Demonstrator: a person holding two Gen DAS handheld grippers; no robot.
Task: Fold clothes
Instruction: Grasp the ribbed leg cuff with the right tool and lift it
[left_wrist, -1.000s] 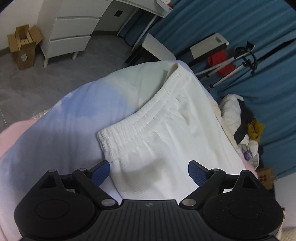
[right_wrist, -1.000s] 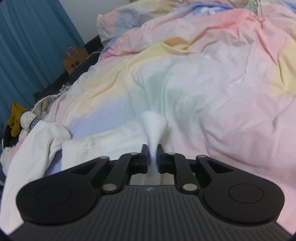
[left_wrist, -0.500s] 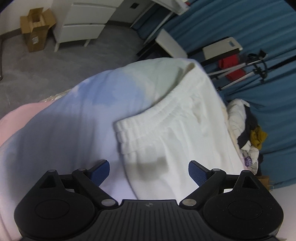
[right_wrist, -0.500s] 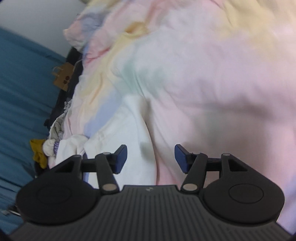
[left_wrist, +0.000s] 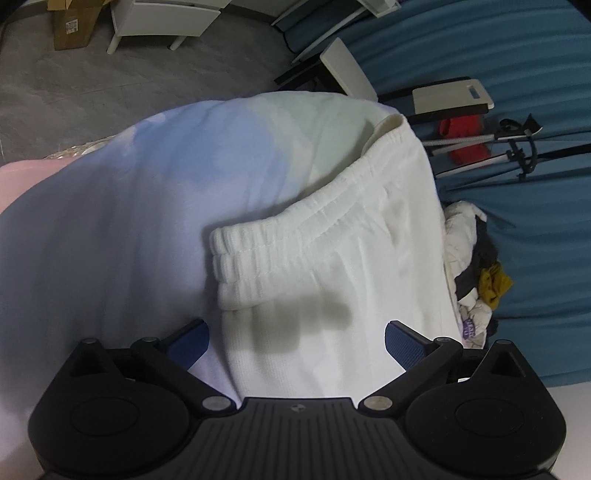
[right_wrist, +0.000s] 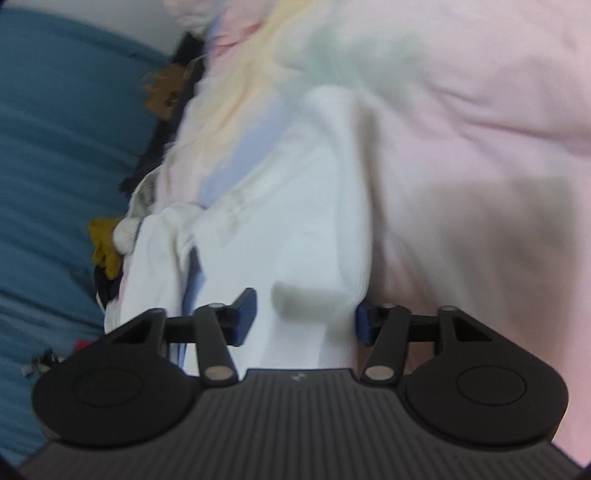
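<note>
A: Left wrist view: we are looking down on the white trousers (left_wrist: 332, 266), lying flat on the pastel duvet (left_wrist: 129, 221) near the bed's edge by the blue curtain (left_wrist: 498, 44). The elastic waistband (left_wrist: 266, 254) is lying toward the bed's foot corner. The left gripper (left_wrist: 297, 338) is standing with its jaws spread full, opening a shade more, over the cloth just below the waistband; nothing is pinched.

B: Right wrist view, blurred: we are seeing the right gripper (right_wrist: 304, 315) straddling the trouser leg (right_wrist: 295, 221), jaws part apart and closing. Cloth is sitting between the pads (right_wrist: 245, 314), but they are not yet pressing it.

A: Step in hand, as we are judging it: re-gripping the garment for a fold, one tool at each end.

B: Next move, we are thinking: the left needs to come down onto the waistband corner and close; the right needs to finish its pinch on both layers of the leg. Then a lift and fold across.

A: We are noting the heap of unfolded clothes (left_wrist: 472, 266) at the same bed edge, near the trousers.
</note>
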